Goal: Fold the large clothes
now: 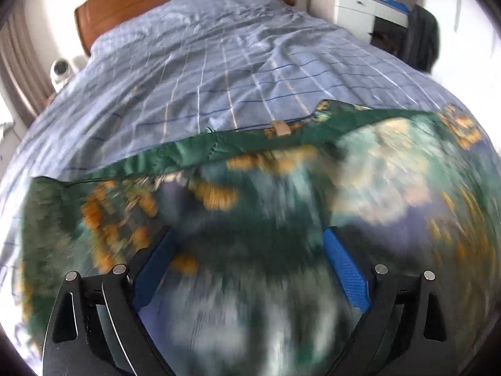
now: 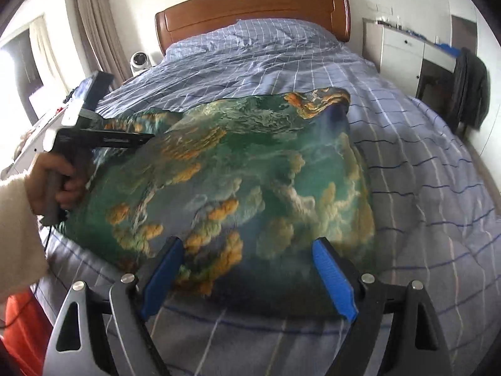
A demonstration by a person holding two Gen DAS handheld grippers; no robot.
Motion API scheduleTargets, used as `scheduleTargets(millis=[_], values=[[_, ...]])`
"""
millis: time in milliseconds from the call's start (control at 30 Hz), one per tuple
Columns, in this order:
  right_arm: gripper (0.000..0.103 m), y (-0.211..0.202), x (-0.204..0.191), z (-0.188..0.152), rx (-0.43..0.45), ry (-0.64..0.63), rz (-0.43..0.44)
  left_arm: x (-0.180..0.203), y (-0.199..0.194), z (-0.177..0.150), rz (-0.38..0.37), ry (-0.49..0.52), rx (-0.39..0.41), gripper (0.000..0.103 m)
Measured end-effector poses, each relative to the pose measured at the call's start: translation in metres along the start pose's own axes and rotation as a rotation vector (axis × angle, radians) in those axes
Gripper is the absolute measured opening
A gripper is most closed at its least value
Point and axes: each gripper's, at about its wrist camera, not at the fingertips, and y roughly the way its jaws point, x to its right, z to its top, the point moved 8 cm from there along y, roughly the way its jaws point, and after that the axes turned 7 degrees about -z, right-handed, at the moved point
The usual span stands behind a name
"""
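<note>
A green garment (image 2: pixel 250 163) printed with orange and cream swirls lies folded into a rough rectangle on the bed. Its dark green hem with a small tan label (image 1: pixel 281 127) runs along the far edge in the left wrist view, where the cloth (image 1: pixel 281 188) is blurred. My left gripper (image 1: pixel 249 232) hovers over the garment, jaws wide apart, nothing between the blue pads. In the right wrist view it (image 2: pixel 147 138) shows side-on over the garment's left edge, held by a hand (image 2: pixel 62 185) in a cream sleeve. My right gripper (image 2: pixel 247 242) stands open above the garment's near edge, empty.
A blue checked duvet (image 2: pixel 422 188) covers the bed, with a wooden headboard (image 2: pixel 250 9) at the far end. A small white camera (image 2: pixel 139 61) sits at the left of the bed. A white cabinet (image 2: pixel 400 50) and a dark garment on a chair (image 2: pixel 469 91) stand at the right.
</note>
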Motion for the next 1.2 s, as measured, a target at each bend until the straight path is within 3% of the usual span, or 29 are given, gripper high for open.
scheduleTargets(millis=[100,200,367,667,1200], values=[[0.086,-0.017,0.002,-0.007,0.021,0.009,0.014,0.010,-0.029,-0.030,-0.022,0.037,0.002,0.095],[0.086,-0.023,0.004,-0.022,0.010,0.045,0.037,0.016,-0.028,-0.052,0.000,0.063,0.021,0.095],[0.086,-0.011,0.005,-0.044,-0.068,0.130,0.059,0.010,-0.017,-0.053,-0.018,0.006,0.025,0.098],[0.086,-0.033,0.010,-0.052,-0.023,0.139,0.057,0.020,-0.062,-0.087,-0.009,0.007,0.032,0.097],[0.086,-0.033,0.002,-0.066,-0.051,0.136,0.065,0.023,-0.052,-0.088,0.042,0.020,0.014,0.099]])
